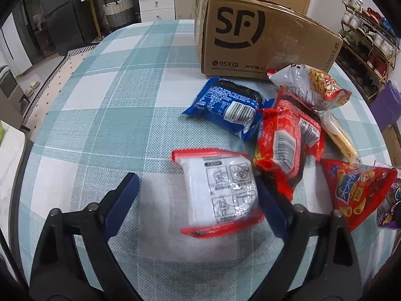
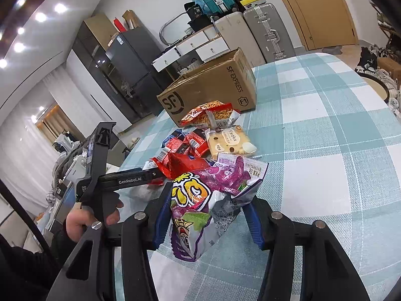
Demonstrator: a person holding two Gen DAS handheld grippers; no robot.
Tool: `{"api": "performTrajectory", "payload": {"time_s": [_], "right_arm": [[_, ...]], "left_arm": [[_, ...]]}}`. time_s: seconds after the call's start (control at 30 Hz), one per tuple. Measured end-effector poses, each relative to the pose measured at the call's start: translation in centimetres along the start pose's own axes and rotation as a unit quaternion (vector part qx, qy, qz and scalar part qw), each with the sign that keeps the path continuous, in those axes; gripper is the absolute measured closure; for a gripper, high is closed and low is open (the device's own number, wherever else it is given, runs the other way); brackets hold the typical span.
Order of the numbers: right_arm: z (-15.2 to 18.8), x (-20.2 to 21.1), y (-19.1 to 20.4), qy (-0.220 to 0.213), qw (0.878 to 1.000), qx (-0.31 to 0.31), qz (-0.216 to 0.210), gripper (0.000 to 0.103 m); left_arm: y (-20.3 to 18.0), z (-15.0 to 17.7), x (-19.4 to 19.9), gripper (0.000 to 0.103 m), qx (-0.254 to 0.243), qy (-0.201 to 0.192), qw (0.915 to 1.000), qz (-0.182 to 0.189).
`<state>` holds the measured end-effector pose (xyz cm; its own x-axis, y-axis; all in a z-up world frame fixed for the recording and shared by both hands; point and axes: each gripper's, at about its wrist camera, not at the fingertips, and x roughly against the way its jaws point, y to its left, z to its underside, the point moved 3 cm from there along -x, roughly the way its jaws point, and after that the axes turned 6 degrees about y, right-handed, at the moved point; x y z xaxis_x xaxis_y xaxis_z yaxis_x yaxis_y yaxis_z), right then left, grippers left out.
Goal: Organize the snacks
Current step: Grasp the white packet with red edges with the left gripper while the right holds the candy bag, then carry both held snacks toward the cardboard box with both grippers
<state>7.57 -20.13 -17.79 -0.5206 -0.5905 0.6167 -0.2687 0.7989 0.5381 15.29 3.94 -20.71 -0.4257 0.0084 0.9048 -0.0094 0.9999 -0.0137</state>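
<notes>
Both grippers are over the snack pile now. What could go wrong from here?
1. The left gripper is open around the white packet with red ends, which sits off-centre against one finger; closing may push it aside.
2. The right gripper straddles the crumpled purple bag; a hard squeeze might crush its contents.
3. The cardboard box lies on its side, so snacks could slide out.

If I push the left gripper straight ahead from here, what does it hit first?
Most likely the white packet with red ends, already lying between the open fingers of the left gripper. Beyond it sit the red packets, though depth is hard to judge.
</notes>
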Motion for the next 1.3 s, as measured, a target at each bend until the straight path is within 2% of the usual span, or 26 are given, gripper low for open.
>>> {"api": "performTrajectory", "payload": {"time_s": [0.33,0.57,1.0,1.3], "right_arm": [[0.1,-0.1,0.4,-0.001,1.000,0.003,0.009,0.050],[0.2,-0.2,1.1,0.000,1.000,0.009,0.014,0.050],[0.3,-0.1,1.8,-0.002,1.000,0.009,0.022,0.050],[-0.2,2.1,3.6,-0.032,0.999,0.024,0.015,0.050]], "left_arm": [[0.4,1.3,0.8,0.029,-0.010,-0.011,0.9999,0.001],[0.3,2.1,1.5,0.046,-0.020,-0.021,0.9996,0.006],[1.1,2.7,2.4,0.048,-0.023,-0.031,0.9992,0.012],[1.9,2.9,6.5,0.048,-0.012,-0.066,0.9974,0.026]]}}
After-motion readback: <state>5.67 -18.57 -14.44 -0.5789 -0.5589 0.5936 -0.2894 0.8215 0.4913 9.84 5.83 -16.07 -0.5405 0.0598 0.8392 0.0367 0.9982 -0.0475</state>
